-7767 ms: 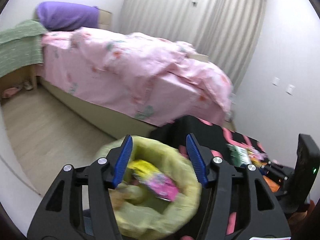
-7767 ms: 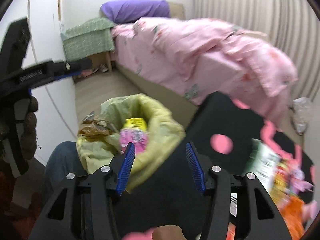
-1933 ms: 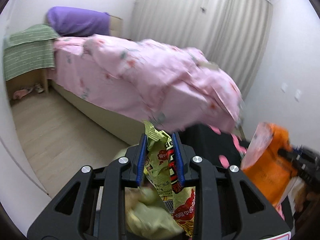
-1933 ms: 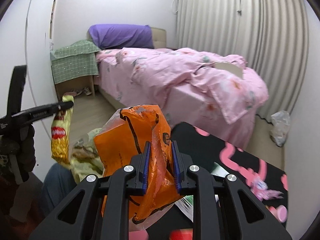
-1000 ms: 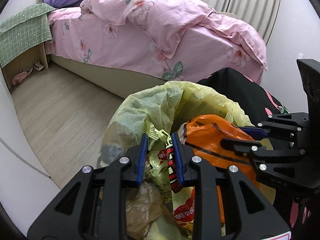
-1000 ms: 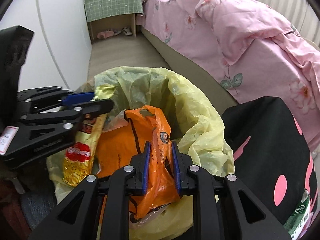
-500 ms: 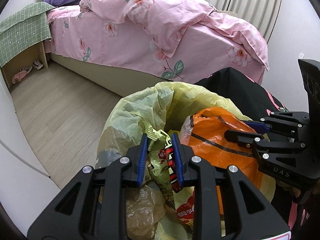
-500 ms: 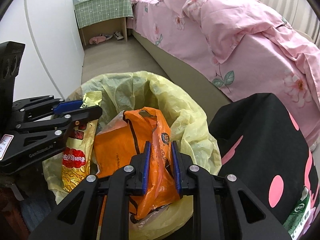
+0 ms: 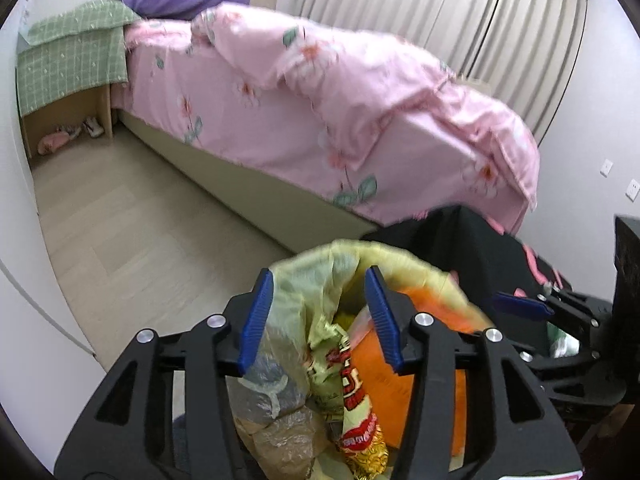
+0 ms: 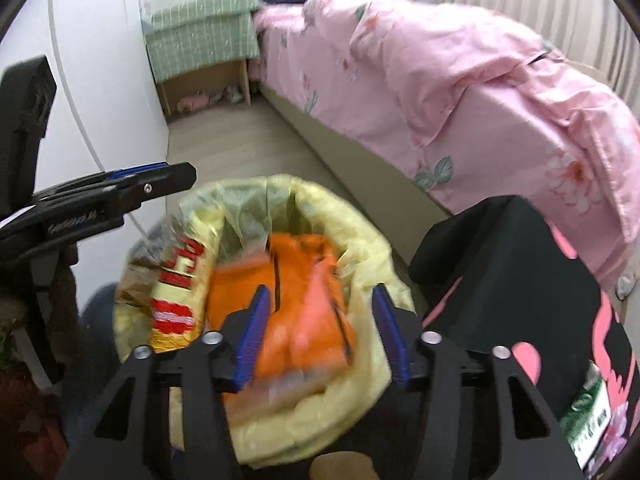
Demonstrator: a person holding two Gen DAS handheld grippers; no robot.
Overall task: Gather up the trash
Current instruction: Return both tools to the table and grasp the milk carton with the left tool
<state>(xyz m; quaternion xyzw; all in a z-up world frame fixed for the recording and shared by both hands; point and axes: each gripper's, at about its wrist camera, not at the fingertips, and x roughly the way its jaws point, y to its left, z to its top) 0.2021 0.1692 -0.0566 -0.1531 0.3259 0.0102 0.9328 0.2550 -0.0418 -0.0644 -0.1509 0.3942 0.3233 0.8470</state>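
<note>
Trash fills one yellow bin bag (image 10: 320, 412) at lower centre of both views: we count two wrappers, an orange bag (image 10: 304, 312) and a yellow-red snack packet (image 9: 356, 404), its lettering unreadable. Our left gripper (image 9: 318, 316) and right gripper (image 10: 320, 332) hang above them, jaws opening, clamping nothing.

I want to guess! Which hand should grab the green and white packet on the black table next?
Probably the right gripper: the green and white packet lies on its side, on the black table. Both grippers' jaws are opening over the yellow trash bag, pressing nothing.
</note>
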